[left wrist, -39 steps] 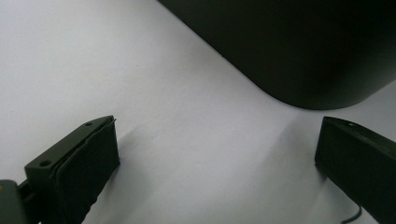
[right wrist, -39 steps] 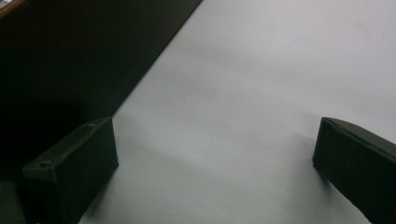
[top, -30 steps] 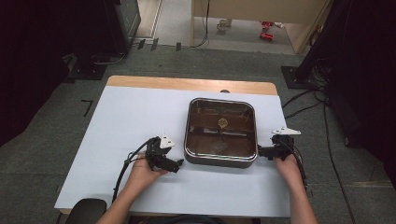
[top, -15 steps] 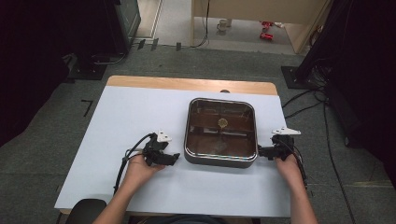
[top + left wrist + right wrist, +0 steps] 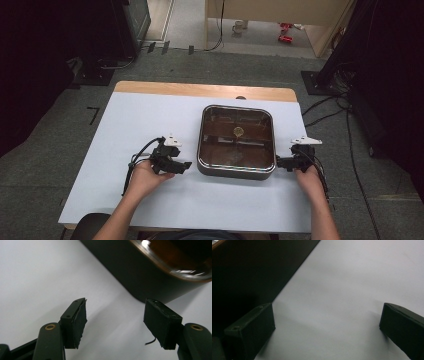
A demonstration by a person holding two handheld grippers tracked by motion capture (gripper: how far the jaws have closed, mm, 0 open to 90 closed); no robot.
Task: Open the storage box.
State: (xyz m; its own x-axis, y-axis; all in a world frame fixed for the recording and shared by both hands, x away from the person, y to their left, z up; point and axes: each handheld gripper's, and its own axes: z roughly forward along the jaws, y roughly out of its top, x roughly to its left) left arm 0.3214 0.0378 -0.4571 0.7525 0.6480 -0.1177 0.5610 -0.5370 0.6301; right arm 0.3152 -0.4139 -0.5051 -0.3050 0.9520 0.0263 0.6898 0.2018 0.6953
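pan [image 5: 237,172]: hard, heavy, glass lid breakable | hold: left and right sides | left gripper [image 5: 186,165]: been closing, half open, empty | right gripper [image 5: 278,162]: wide open, empty

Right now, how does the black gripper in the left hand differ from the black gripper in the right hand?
The left gripper has just been closing and stands part open on nothing; the right gripper has its jaws set wider. The left gripper sits a little apart from the square dark pan with the glass lid; the right gripper lies close against the pan's other side. Both are black, hand-held, empty, and point at the pan over the pale blue table.
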